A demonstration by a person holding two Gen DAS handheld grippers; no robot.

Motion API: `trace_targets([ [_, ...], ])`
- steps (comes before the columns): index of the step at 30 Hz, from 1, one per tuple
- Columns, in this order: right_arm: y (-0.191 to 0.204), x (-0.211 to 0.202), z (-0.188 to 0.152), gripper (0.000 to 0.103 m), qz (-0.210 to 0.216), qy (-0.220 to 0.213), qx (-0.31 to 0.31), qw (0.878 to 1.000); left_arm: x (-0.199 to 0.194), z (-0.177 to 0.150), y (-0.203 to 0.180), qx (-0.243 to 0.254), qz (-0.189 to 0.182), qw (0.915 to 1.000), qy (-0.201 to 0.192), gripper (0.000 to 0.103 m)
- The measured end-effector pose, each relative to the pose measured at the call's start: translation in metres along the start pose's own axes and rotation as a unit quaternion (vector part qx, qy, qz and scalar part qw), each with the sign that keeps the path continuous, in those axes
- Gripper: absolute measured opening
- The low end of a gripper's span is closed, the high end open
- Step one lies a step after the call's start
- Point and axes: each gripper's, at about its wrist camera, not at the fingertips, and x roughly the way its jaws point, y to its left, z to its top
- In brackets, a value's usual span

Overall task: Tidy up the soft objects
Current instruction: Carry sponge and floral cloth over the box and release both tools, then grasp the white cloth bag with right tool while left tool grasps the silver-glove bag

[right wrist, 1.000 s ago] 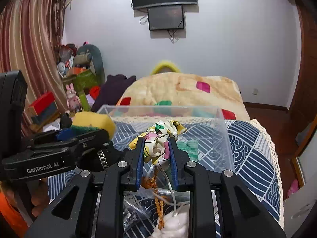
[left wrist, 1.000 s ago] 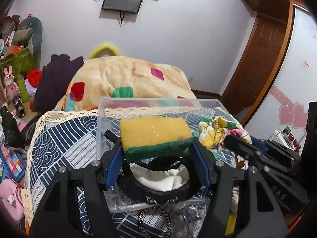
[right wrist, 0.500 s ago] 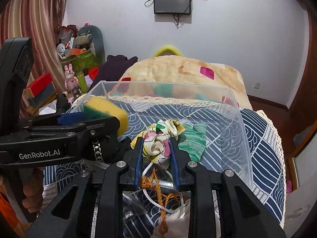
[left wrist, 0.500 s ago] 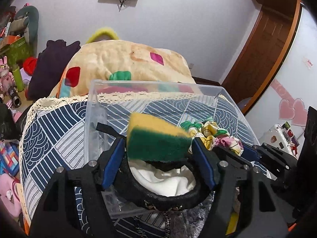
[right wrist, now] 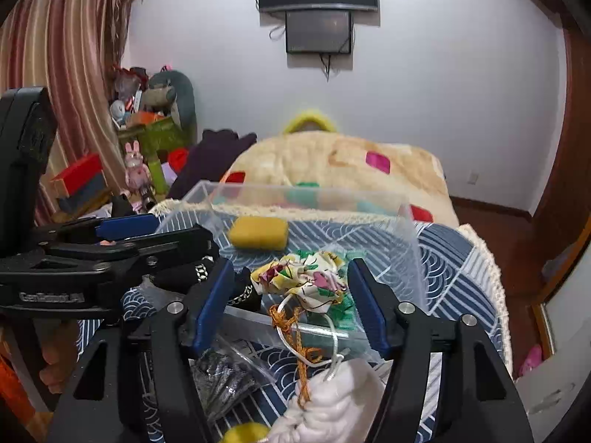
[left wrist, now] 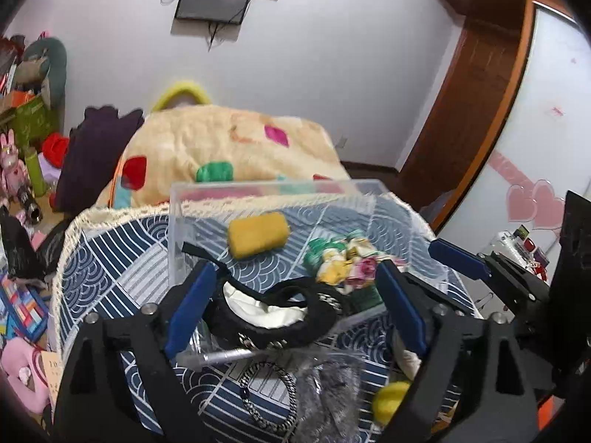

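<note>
I see the clear rectangular plastic bin point(left wrist: 177, 229) on the table point(left wrist: 110, 269) draped in blue wave-patterned cloth. Inside, from left: the yellow rectangular sponge point(left wrist: 258, 234) flat on the bin floor, then the crumpled floral fabric scrunchie point(left wrist: 347, 264) lying on a green knitted cloth point(left wrist: 318, 250). My left tool point(left wrist: 291, 306) is spread wide, holding nothing. My right tool point(right wrist: 288, 295) likewise gapes, the scrunchie between its blue fingers point(right wrist: 214, 295) but untouched.

Yellow sponge point(right wrist: 258, 233), floral cloth point(right wrist: 306, 277) inside clear bin point(right wrist: 410, 243); right hand-held gripper point(right wrist: 291, 295) agape.
</note>
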Motion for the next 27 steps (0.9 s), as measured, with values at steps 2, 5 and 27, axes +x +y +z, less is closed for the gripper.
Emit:
trace_targets([
  [2,0.001,-0.008,0.001,0.061,-0.002,-0.007,-0.001,1.000,-0.012,-0.001,-0.007,0.013,0.001,0.9999,-0.010,0.091],
  [5,-0.003,-0.019,-0.001,0.061,0.002,-0.016,0.004,1.000,-0.029,-0.006,-0.016,0.032,0.002,0.9992,-0.023,0.096],
  [27,-0.024,-0.020,-0.076,0.064,-0.031,0.049,0.040,0.998,-0.001,-0.109,-0.021,0.003,-0.018,0.9969,0.077,0.085],
])
